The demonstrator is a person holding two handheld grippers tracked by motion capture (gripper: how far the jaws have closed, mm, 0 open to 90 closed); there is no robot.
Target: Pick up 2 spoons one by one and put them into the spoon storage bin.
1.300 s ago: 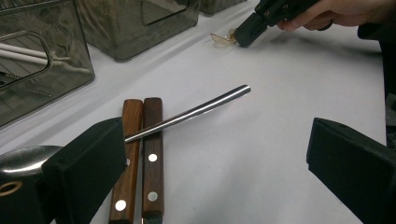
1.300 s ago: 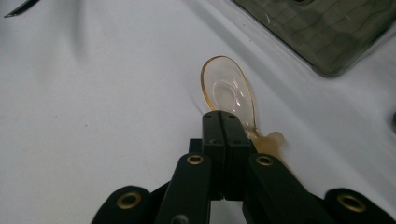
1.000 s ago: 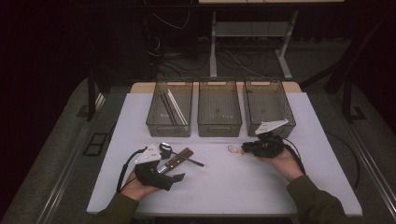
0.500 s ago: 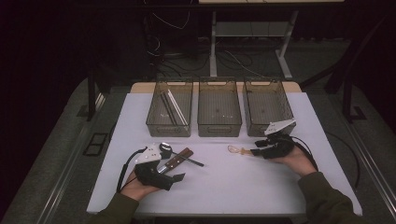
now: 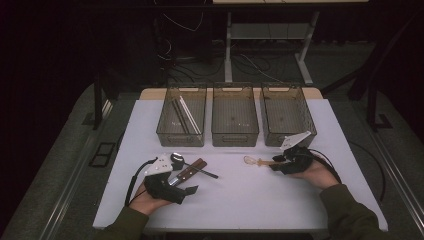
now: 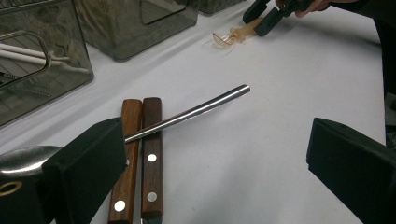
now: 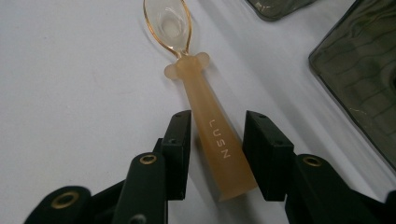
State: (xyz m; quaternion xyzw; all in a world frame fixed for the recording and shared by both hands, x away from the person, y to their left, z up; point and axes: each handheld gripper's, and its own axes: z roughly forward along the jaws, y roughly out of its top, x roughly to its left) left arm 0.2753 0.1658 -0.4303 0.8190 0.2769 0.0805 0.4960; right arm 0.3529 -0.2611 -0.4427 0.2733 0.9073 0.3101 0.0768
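**Right gripper straddles amber spoon, jaws not pressing**

High view: white table (image 5: 250,200) w/ three grey bins (image 5: 235,117) in a row at the far side; left bin holds white and dark sticks. Left gripper (image 5: 172,185) rests at front left, beside two wooden-handled knives (image 5: 187,172) and a metal spoon (image 5: 187,162). Right gripper (image 5: 280,162) sits at mid-right, tips at the handle of the amber spoon (image 5: 255,161), which lies flat in front of the right bin.

Left gripper view: jaws wide apart, nothing btwn them; knife handles side by side, metal spoon's shaft lying across them.

Right gripper view: amber spoon's handle, marked LUSN, lies btwn the pads (image 7: 180,149). Jaws have just been closing, but gaps remain on both sides, so no grip yet.
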